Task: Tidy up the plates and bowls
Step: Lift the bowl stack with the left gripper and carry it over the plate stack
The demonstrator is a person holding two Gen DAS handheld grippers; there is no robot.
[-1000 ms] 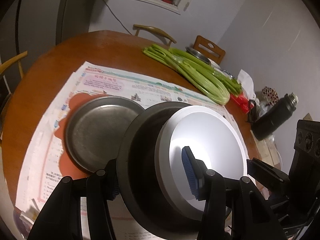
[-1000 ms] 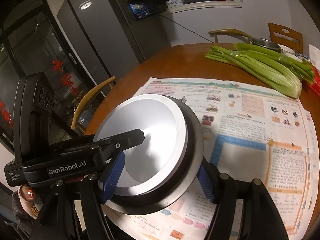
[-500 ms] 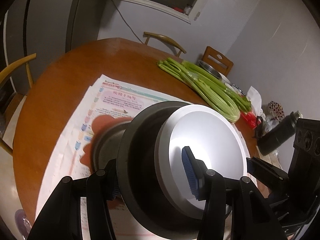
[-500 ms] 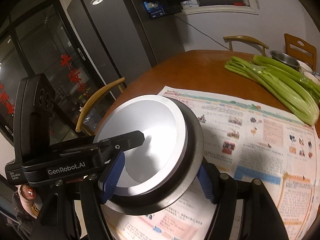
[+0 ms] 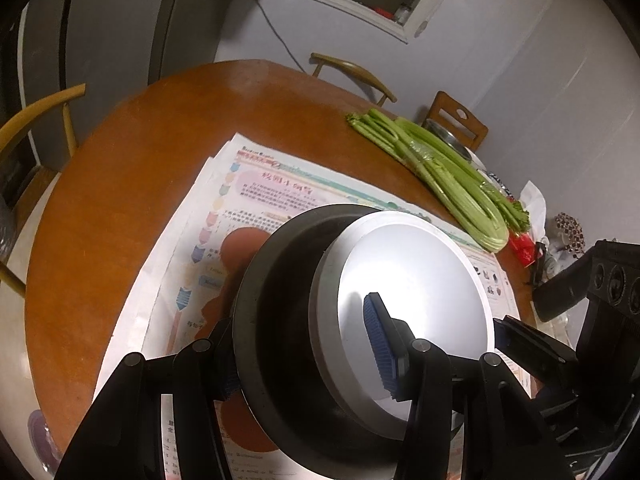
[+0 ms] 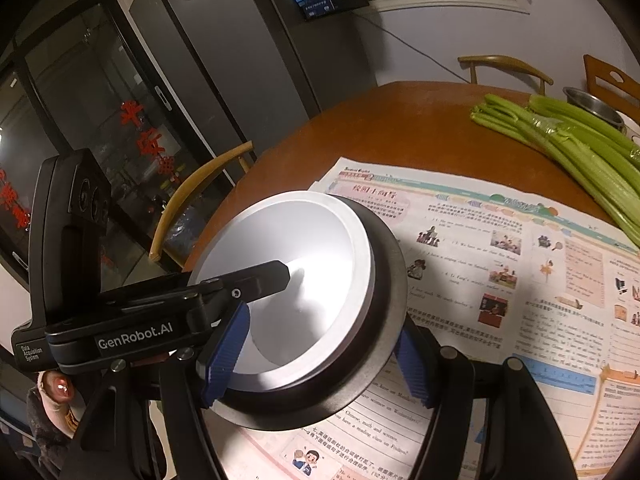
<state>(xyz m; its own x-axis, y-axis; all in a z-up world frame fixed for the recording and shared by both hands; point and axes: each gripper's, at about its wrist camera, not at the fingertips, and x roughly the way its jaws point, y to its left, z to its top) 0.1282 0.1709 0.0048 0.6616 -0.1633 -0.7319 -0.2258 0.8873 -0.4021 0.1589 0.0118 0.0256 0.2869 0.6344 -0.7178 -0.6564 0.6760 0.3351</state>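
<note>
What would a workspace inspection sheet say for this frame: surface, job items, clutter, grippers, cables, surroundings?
Surface: round wooden table, newspaper spread over it.
Job's things: white bowl nested in a dark metal bowl, carried tilted above the newspaper; another metal bowl at the far edge.
Clutter: celery, red packet, dark flask lying near the right edge.
Grippers: left gripper and right gripper both clamp the nested bowls, one blue pad inside the white bowl, the other outside the dark one.
Cables: one wire runs down the wall behind the table.
Surroundings: wooden chairs, grey refrigerator, glass door with red decorations.
</note>
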